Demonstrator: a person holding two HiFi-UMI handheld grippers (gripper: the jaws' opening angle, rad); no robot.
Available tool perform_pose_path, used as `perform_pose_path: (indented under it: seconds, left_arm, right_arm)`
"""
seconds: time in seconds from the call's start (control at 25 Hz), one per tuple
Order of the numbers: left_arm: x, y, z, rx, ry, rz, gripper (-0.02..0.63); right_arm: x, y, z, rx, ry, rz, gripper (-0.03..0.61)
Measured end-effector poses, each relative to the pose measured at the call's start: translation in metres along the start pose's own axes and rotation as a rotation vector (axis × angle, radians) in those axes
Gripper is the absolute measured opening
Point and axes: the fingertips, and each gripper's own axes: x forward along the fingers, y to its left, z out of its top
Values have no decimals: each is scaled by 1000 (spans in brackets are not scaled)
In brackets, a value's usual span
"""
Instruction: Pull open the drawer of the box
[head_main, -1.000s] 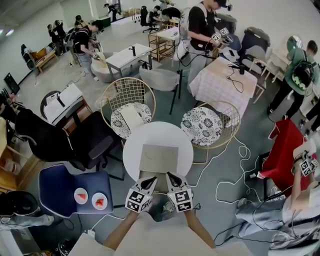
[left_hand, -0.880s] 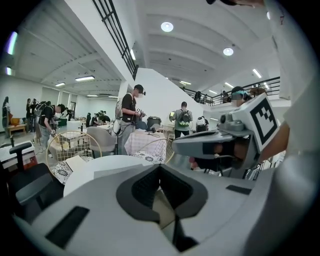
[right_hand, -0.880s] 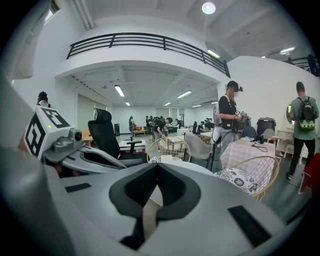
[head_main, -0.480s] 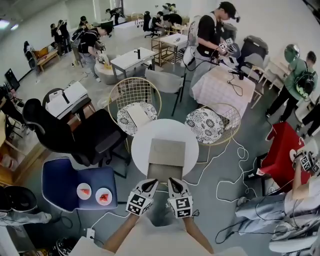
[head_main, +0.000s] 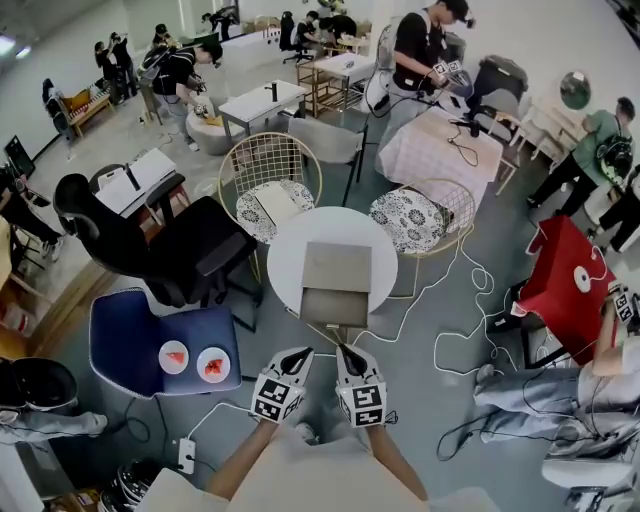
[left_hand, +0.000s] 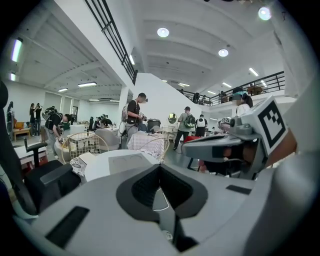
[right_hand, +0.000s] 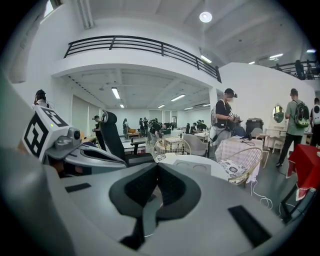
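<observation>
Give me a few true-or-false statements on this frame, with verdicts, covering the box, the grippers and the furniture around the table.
1. The box sits on a round white table. True.
2. The left gripper grips the box. False: it is shut on nothing and is held clear of the table's near edge.
3. The right gripper is shut and empty. True.
4. The blue chair has a bare seat. False: two plates with something red on them lie on it.
5. Two wire chairs with patterned cushions stand beyond the table. True.
</observation>
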Motion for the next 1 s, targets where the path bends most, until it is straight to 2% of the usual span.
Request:
perform_pose_path:
  seconds: [0.44, 1.0]
  left_arm:
    - [-36, -43, -12, 7, -21, -9, 11]
    - [-45, -54, -6, 38, -41, -13, 11]
  right_arm:
    - [-53, 16, -14, 0, -10, -33, 15]
    - [-68, 22, -8, -5, -40, -42, 15]
